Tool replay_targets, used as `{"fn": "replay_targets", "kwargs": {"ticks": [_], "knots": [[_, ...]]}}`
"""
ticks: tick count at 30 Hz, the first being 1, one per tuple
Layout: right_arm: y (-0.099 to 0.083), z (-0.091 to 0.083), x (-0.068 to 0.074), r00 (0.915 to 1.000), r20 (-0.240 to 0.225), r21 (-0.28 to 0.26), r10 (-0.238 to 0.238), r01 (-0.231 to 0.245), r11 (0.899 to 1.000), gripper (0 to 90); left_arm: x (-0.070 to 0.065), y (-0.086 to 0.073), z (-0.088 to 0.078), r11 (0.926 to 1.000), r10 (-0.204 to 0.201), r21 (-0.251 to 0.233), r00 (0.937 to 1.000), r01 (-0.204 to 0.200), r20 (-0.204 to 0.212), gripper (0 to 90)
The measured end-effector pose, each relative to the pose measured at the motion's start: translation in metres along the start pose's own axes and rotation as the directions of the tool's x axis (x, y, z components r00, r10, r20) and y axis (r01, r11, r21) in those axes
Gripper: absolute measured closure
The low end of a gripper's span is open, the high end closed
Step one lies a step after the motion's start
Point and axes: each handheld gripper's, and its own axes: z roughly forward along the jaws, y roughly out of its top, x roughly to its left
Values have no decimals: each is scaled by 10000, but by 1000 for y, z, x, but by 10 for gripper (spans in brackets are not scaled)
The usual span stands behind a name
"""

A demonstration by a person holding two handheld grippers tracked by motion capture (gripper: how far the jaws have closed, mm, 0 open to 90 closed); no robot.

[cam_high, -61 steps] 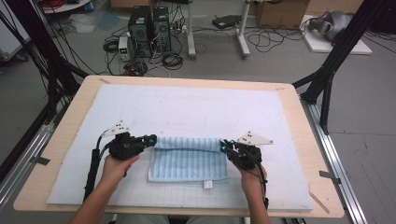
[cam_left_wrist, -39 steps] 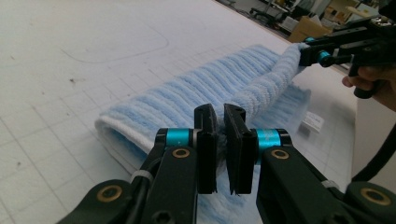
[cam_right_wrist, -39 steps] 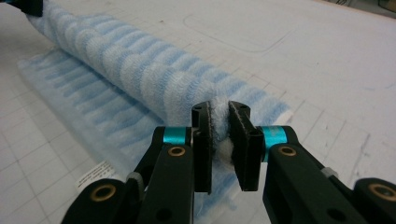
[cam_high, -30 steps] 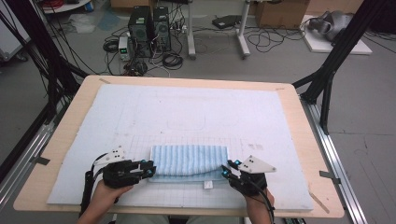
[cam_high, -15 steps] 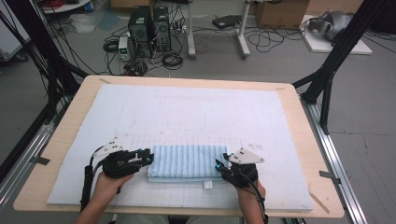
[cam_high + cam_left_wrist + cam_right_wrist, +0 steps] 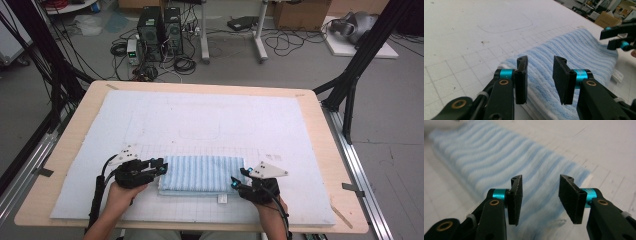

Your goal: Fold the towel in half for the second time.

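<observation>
High view: you have a folded blue striped towel (image 6: 202,173) lying between your two grippers, one at each short end, the fold apparently just laid.
Your left gripper (image 6: 161,167) sits at its left end and your right gripper (image 6: 236,181) at its right near corner, both forearms coming up from the near table (image 6: 75,125) edge. Left gripper view: your jaws stand apart with nothing in them, the towel's edge just ahead and below. Right gripper view: your jaws have just been opening and grip nothing, the towel beneath and beyond them. Next, I judge, you pinch both ends for another fold.
</observation>
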Motion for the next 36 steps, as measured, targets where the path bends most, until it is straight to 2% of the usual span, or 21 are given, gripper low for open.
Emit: {"fn": "replay_targets", "kwargs": {"ticks": [1,4,9,12,14,17,18,21,23,25,27,30,33,36], "knots": [[3,3,-3,9999,-49,-10,163,-163,9999,560,0,1,2,10000,7,43,10000,-7,-1,660],[11,17,-9,9999,10,280,157,-157,9995,611,-2,3,9,9996,75,286,10000,-76,40,685],[11,35,-16,9985,492,1031,253,-303,9942,646,0,0,22,9941,-84,1079,9990,131,-437,712],[6,34,-17,9982,550,1064,231,-289,9939,640,0,1,25,9912,-145,1308,9981,223,-603,696],[4,32,-18,9981,592,1052,191,-252,9941,622,-1,1,27,9885,-48,1507,9977,151,-681,688],[3,28,-19,9983,517,871,261,-306,9957,545,-3,1,28,9879,154,1548,9975,-46,-685,659],[3,26,-19,9984,460,796,343,-379,9961,518,-3,2,27,9886,180,1502,9979,-84,-629,636],[3,17,-20,9978,378,95,539,-543,9985,396,-3,3,24,9931,235,1157,9983,-171,-536,517],[4,12,-22,9960,619,-287,641,-624,9976,324,-3,5,21,9952,494,869,9977,-453,-455,443],[4,5,-24,9935,828,-585,777,-730,9956,276,-3,7,16,9961,783,468,9947,-753,-663,366],[4,-2,-26,9897,1191,-809,789,-695,9943,212,-1,10,9,9968,786,-42,9931,-793,-866,297],[3,-13,-32,9818,1708,-1022,829,-661,9926,166,3,13,-2,9928,967,-553,9844,-1058,-1473,174],[1,-24,-39,9734,2101,-1105,917,-696,9914,121,10,15,-13,9911,942,-780,9820,-1081,-1640,174],[-4,-35,-45,9685,2302,-1255,949,-671,9898,119,16,15,-22,9888,1120,-748,9737,-1289,-1982,174]]}}
